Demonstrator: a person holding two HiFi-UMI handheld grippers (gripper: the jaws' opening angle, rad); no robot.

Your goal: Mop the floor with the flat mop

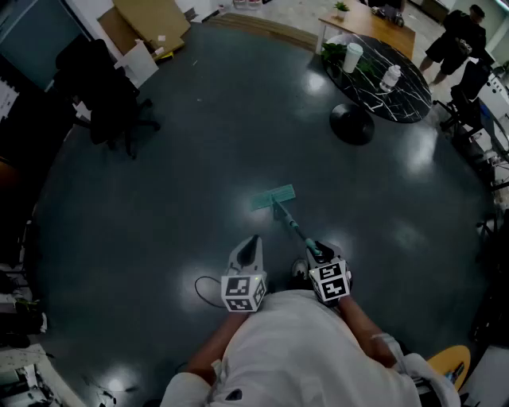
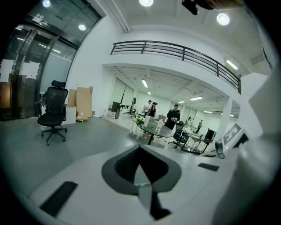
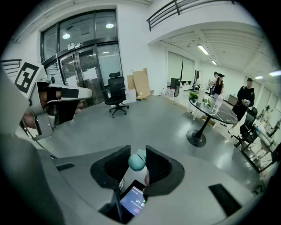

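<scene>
The flat mop's teal head (image 1: 273, 197) lies flat on the dark grey floor (image 1: 199, 159) ahead of me. Its thin handle (image 1: 296, 226) slants back to my right gripper (image 1: 318, 248), which is shut on the handle. In the right gripper view the handle's rounded teal end (image 3: 136, 162) sits between the two dark pads of the right gripper (image 3: 137, 154). My left gripper (image 1: 252, 241) hovers just left of the handle, apart from it. Its jaws meet in a point with nothing between them in the left gripper view (image 2: 139, 151).
A round black marble table (image 1: 398, 87) with a cup, bottle and plant stands far right. A black office chair (image 1: 107, 87) and cardboard sheets (image 1: 151, 20) are far left. A person (image 1: 461, 36) stands beyond the table. A thin cable (image 1: 203, 282) loops by my feet.
</scene>
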